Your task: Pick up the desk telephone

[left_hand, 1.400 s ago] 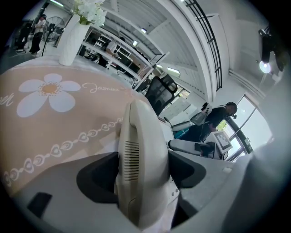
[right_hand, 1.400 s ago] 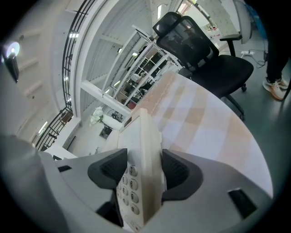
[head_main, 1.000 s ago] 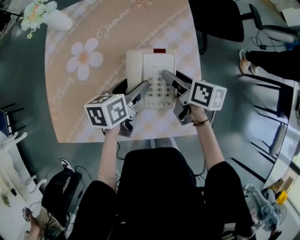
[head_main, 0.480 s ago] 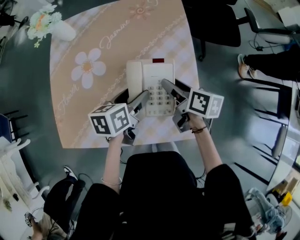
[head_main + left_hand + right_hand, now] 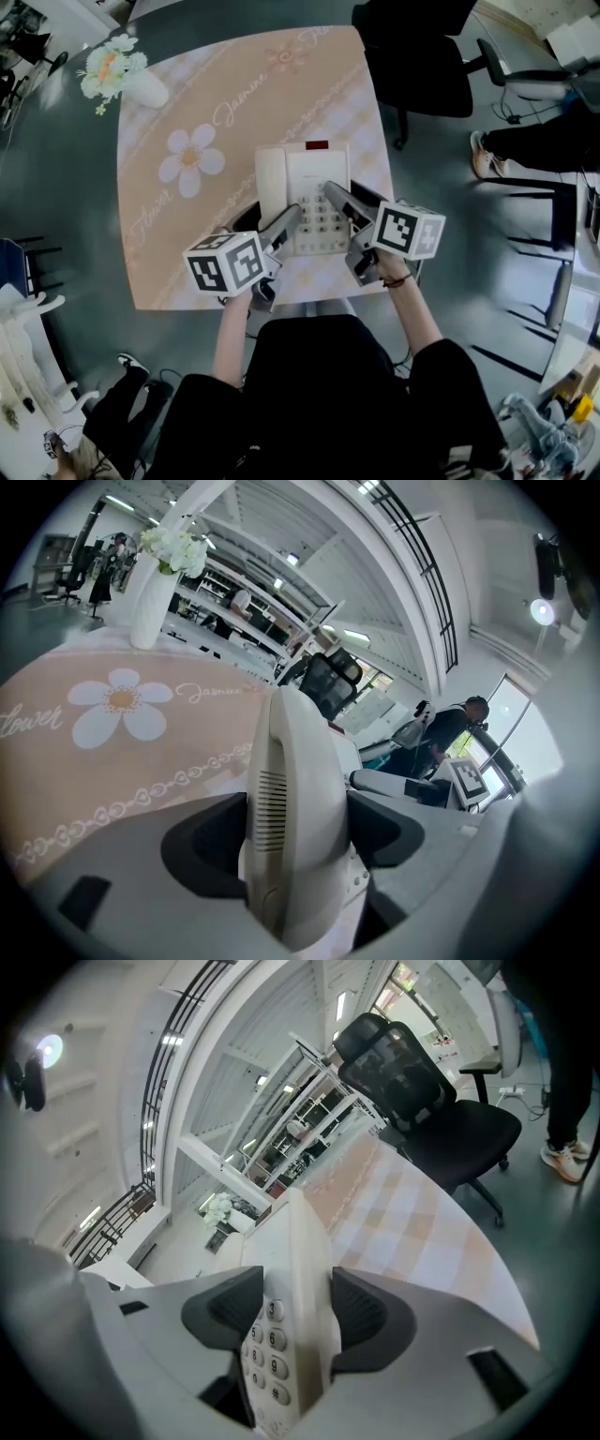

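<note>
The white desk telephone (image 5: 305, 183), with its handset resting on the left and the keypad on the right, is held between both grippers over the peach flowered table (image 5: 178, 244). It seems lifted a little off the table. My left gripper (image 5: 289, 217) is shut on the phone's left side, and its jaws press the handset (image 5: 295, 799) from both sides. My right gripper (image 5: 334, 193) is shut on the phone's right edge beside the number keys (image 5: 272, 1340). In both gripper views the jaws hide the phone's underside.
A white vase of flowers (image 5: 122, 77) stands at the table's far left corner. A black office chair (image 5: 422, 56) sits beyond the far right corner. A person's shoe (image 5: 480, 155) and dark chair legs are on the floor to the right. A bag lies at bottom left.
The table has shrunk and slid down-right in the head view, while the phone and grippers kept their size. The phone has risen with both grippers still shut on it.
</note>
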`<state>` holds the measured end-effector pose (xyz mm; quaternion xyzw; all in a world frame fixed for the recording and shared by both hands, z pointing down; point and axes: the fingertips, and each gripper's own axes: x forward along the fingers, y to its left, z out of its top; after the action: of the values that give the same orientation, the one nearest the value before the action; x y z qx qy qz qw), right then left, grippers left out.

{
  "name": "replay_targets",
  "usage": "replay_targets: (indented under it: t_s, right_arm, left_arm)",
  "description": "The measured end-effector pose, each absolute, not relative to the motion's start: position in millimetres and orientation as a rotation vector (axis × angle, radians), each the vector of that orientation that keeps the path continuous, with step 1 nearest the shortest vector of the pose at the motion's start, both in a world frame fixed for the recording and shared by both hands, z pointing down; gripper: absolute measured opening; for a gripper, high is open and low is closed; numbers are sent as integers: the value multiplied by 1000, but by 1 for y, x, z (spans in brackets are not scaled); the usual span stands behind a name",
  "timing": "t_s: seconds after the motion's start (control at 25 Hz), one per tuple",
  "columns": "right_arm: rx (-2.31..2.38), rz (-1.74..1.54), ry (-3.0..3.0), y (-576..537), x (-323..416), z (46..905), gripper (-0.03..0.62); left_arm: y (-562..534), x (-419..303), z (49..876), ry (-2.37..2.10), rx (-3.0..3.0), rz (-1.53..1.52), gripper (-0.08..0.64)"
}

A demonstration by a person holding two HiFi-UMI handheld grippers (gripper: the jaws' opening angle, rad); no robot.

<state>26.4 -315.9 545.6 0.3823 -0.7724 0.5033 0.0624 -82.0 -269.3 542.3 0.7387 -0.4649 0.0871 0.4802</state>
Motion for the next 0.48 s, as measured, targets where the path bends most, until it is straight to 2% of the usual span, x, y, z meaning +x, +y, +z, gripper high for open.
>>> replay_targets:
  t_s: [0.48]
  right_arm:
    - [1202,1434,-2422,-302,22,491,215]
  left_arm:
    - [-254,-88,494,-1152,1846,165,319]
